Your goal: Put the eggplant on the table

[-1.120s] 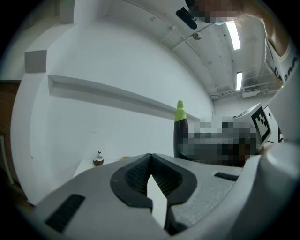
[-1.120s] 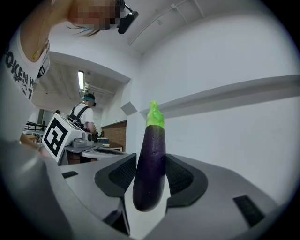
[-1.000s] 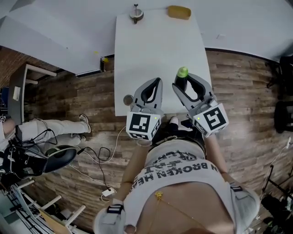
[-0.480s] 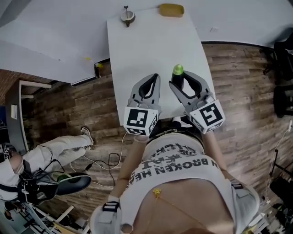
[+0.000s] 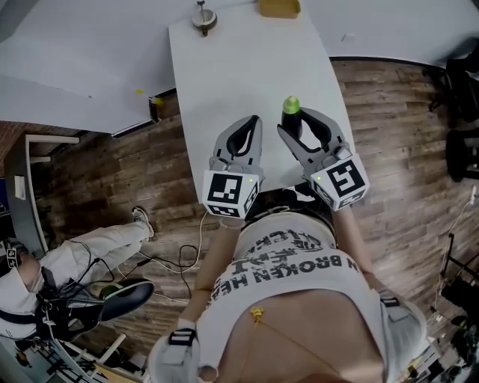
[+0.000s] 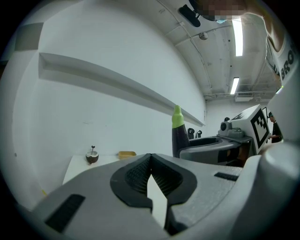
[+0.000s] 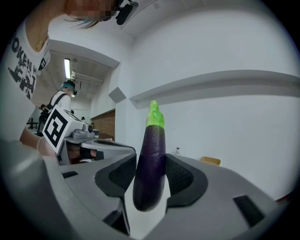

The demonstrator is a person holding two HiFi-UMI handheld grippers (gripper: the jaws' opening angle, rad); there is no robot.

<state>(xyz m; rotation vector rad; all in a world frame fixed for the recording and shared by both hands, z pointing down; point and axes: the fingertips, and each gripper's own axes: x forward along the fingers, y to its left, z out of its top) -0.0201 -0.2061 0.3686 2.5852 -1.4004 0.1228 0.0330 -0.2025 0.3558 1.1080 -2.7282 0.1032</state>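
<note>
**Eggplant Gripped Upright Over the Table's Near End**

The right gripper had its jaws clamped on the dark body of the eggplant. It stood upright between the pads, green cap up, over the near end of the white table. The left gripper sat just beside it, its jaws closed on nothing. A yellow object and a small round dish lay at the far end, well apart. To place it well, the person would likely need to lower the eggplant until its base met bare tabletop, well in from the edge. It should be tipped toward lying flat before the jaws spread, because the rounded base could topple or roll.
</note>
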